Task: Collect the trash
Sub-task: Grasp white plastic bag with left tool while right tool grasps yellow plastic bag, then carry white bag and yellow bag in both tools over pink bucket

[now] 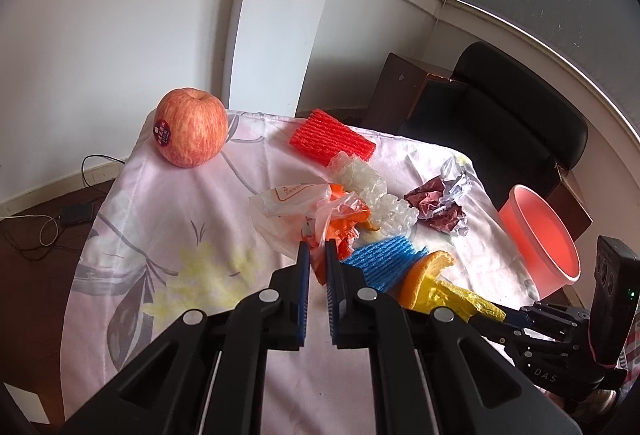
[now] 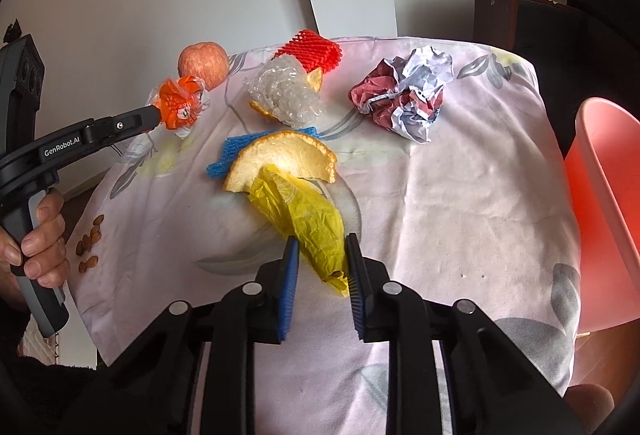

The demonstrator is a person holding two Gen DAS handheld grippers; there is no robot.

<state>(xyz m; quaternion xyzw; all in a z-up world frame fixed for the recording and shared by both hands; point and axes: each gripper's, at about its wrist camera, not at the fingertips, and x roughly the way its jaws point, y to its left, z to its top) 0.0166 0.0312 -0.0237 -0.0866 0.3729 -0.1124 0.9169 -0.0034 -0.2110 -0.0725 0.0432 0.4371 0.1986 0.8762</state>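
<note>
My left gripper is shut on a crumpled orange and clear plastic wrapper. The right wrist view shows that wrapper held a little above the cloth at the left gripper's tip. My right gripper is shut on the near end of a yellow plastic bag, whose far end lies under an orange peel. A blue foam net, clear bubble wrap, a red foam net and crumpled paper lie further back.
A pink bin stands past the table's right edge, in front of a black chair. An apple sits at the far left corner of the flowered tablecloth. Several brown seeds lie by the left edge, near a hand.
</note>
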